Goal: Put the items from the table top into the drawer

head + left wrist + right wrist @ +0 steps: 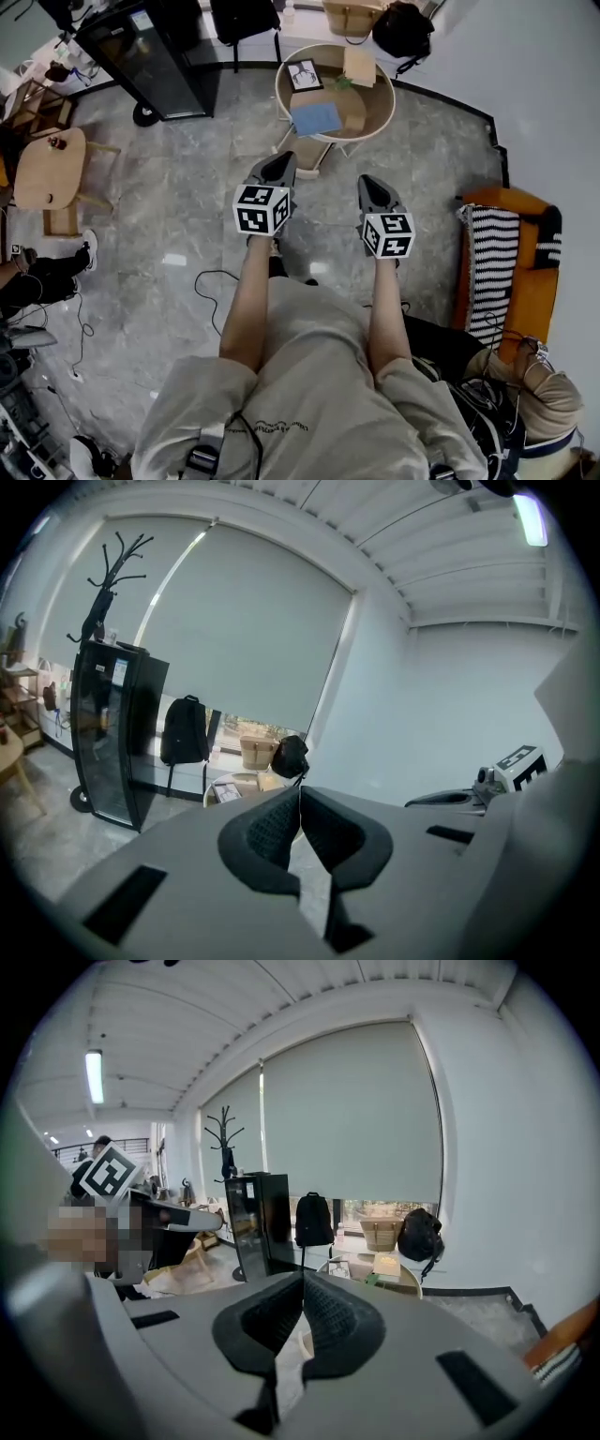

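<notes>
A round wooden table (380, 112) stands ahead on the grey floor. On it lie a framed picture (305, 75), a blue flat item (316, 118), a tan box (359, 66), a small green thing (342, 82) and a tan block (353, 120). My left gripper (281, 161) and right gripper (373, 183) are held side by side short of the table, both shut and holding nothing. The left gripper (300, 794) points toward the table (234, 785). Past the right gripper (303, 1279) are the table (410, 1288), the tan box (386, 1265) and the picture (338, 1269). No drawer can be made out.
A black glass cabinet (150, 52) stands at the back left. A wooden chair (52, 169) is at the left, an orange sofa with a striped blanket (511, 262) at the right. A backpack (314, 1220), a basket (382, 1234) and a black bag (419, 1235) sit behind the table. Cables (211, 281) lie on the floor.
</notes>
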Motion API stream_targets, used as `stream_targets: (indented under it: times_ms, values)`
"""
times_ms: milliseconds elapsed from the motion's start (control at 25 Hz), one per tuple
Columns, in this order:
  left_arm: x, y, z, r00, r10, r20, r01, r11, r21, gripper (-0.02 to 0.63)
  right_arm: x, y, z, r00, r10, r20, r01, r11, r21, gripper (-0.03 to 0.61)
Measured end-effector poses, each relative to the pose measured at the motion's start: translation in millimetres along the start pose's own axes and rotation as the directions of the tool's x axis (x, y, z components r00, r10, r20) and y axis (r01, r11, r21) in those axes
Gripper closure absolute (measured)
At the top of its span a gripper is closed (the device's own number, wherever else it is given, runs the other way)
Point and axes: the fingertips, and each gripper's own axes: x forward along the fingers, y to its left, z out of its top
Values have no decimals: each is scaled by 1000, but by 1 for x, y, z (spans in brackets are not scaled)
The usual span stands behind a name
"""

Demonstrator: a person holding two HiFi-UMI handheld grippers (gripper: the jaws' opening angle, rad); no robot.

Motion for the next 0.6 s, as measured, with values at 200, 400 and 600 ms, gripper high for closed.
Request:
stream_targets:
  times_ms: [200, 400, 600]
  values:
    - [36, 65, 6, 999, -24, -39, 21, 998, -60, 592, 58, 8, 5, 999, -23, -49, 25, 999, 38, 545]
    - [56, 116, -10, 993, -62, -105, 49, 992, -117, 592, 93, 11, 6, 998, -68, -16, 70, 983, 172, 545]
    - [62, 144, -31, 983, -95, -157, 75, 989, -127, 592, 100, -1, -4, 990, -138, 4, 131, 947, 295, 545]
